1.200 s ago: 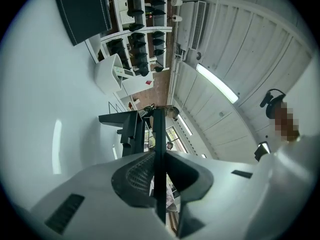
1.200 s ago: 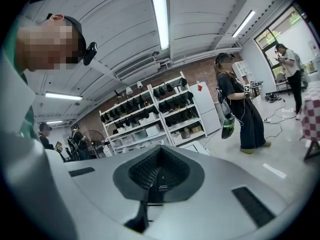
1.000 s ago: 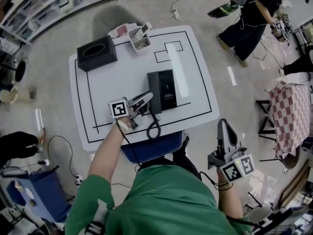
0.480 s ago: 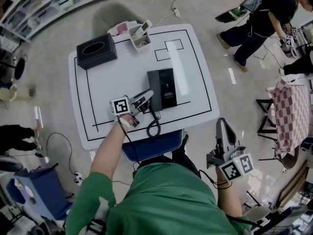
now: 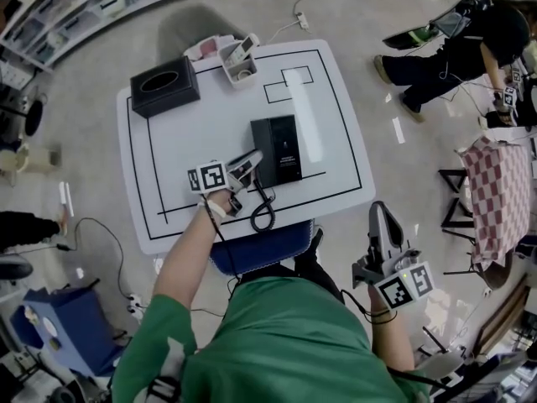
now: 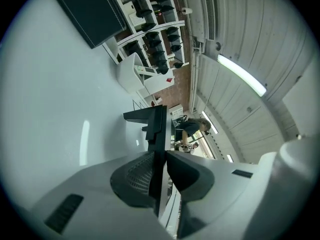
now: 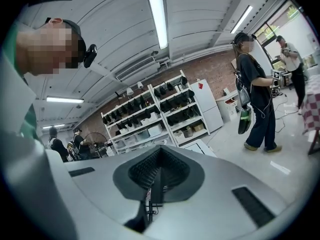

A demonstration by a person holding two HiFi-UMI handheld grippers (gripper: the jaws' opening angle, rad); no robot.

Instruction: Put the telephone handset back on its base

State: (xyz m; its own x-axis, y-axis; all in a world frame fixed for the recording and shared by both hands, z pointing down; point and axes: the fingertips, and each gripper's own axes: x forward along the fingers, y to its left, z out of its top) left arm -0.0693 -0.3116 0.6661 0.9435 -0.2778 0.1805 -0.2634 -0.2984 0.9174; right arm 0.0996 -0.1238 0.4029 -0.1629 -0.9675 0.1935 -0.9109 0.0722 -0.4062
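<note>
The black telephone base (image 5: 278,149) lies near the middle of the white table (image 5: 168,166). My left gripper (image 5: 249,163) is just left of the base and low over the table. In the left gripper view, the left gripper (image 6: 160,160) is shut on a thin black part of the telephone handset (image 6: 159,128). From the gripper, the curly black cord (image 5: 262,214) hangs down to the table's near edge. My right gripper (image 5: 379,217) is off the table at the lower right, pointing away from me. In its own view, the right gripper (image 7: 159,183) is shut on nothing.
A black tissue box (image 5: 164,87) stands at the table's far left, and a white holder (image 5: 238,62) with small items is at the far edge. A blue chair seat (image 5: 262,252) sits under the near edge. People stand at the right, near a checked cloth (image 5: 502,193).
My left gripper has edged forward with the handset, closer to the base's left side. The right gripper has stayed put. A person at the far right has walked further right.
</note>
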